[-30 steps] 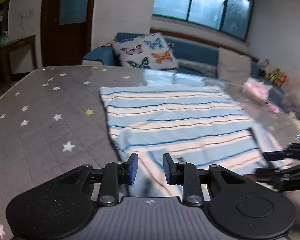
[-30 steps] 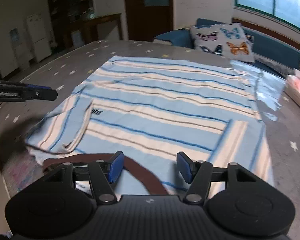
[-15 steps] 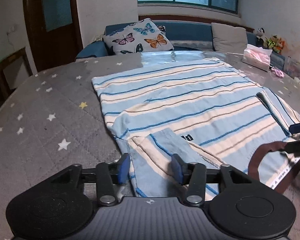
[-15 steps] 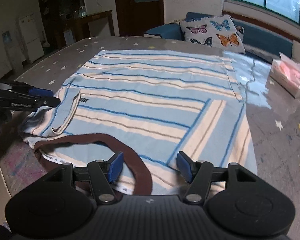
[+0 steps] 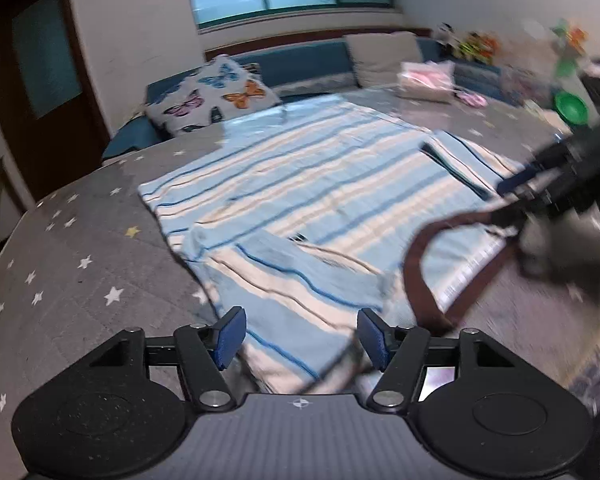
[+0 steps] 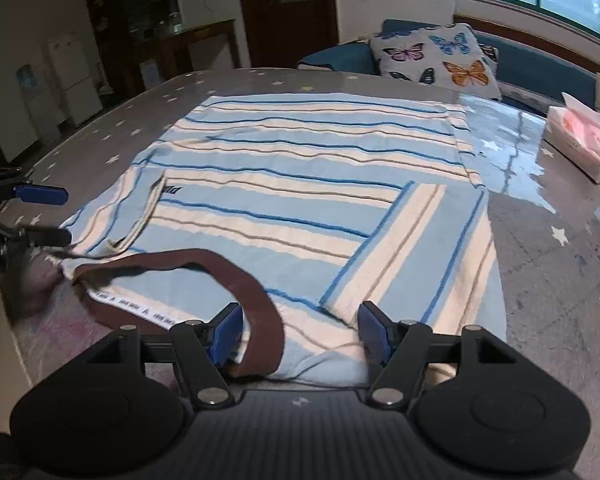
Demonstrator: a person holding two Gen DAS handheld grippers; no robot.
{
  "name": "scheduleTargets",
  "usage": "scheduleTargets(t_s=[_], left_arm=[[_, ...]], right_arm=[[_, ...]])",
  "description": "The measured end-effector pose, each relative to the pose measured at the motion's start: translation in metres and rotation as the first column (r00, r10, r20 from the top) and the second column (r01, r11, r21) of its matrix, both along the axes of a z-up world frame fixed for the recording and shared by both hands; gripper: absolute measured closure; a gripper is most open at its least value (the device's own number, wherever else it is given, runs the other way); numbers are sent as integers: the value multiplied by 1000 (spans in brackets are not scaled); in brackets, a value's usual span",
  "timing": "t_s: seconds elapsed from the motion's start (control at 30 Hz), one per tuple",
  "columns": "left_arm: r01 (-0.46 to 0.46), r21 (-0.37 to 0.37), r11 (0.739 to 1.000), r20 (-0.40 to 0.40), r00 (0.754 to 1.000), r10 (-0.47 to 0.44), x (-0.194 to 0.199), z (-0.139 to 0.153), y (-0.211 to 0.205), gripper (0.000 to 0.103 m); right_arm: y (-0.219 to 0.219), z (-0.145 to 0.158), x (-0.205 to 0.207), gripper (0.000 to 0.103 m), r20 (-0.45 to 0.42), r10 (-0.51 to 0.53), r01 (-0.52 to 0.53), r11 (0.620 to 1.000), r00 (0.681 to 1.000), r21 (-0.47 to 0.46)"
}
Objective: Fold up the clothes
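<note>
**Striped shirt, both sleeves folded in, claws letting go**

Item: striped shirt (image 6: pixel 300 184), lying flat on the star-patterned surface (image 6: pixel 548 280), brown collar (image 6: pixel 256 292) at the near edge. Handling: light, soft, limp knit; creasing easily, sliding little on the cloth cover. Holding best at the near shoulder corners either side of the collar. Left claw (image 5: pixel 302 338) opening over the near-left sleeve (image 5: pixel 292 280), pads clear of fabric. Right claw (image 6: pixel 300 334) opening, collar lying between, not pinched. Against a second ago: left claw now standing far wider, sleeve now lying released across the body.
</note>
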State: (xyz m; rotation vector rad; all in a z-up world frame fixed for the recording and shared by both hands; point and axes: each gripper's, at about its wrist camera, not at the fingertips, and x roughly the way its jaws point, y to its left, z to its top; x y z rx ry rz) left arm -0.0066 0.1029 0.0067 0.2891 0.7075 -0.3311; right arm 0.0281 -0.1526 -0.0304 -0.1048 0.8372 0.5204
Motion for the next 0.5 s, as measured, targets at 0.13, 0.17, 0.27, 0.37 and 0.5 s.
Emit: scheduleTargets(t_s=[0.13, 0.17, 0.27, 0.37, 0.5], left_arm=[[84, 76, 994, 13, 996, -85, -14, -9, -15, 36], [106, 96, 990, 20, 994, -109, -16, -11, -20, 36], [142, 127, 982, 27, 989, -146, -17, -18, -31, 36], [173, 140, 975, 35, 983, -179, -16, -22, -36, 36], [196, 151, 969, 39, 978, -204, -13, -27, -39, 45]], right_arm=[[-4, 5, -8, 37, 19, 37, -37, 999, 999, -25], [-6, 5, -11, 37, 26, 43, -42, 998, 999, -44], [-12, 7, -17, 37, 40, 58, -54, 995, 998, -85], [-14, 9, -24, 37, 53, 79, -73, 992, 995, -106], [-13, 13, -34, 36, 82, 124, -113, 984, 989, -137]])
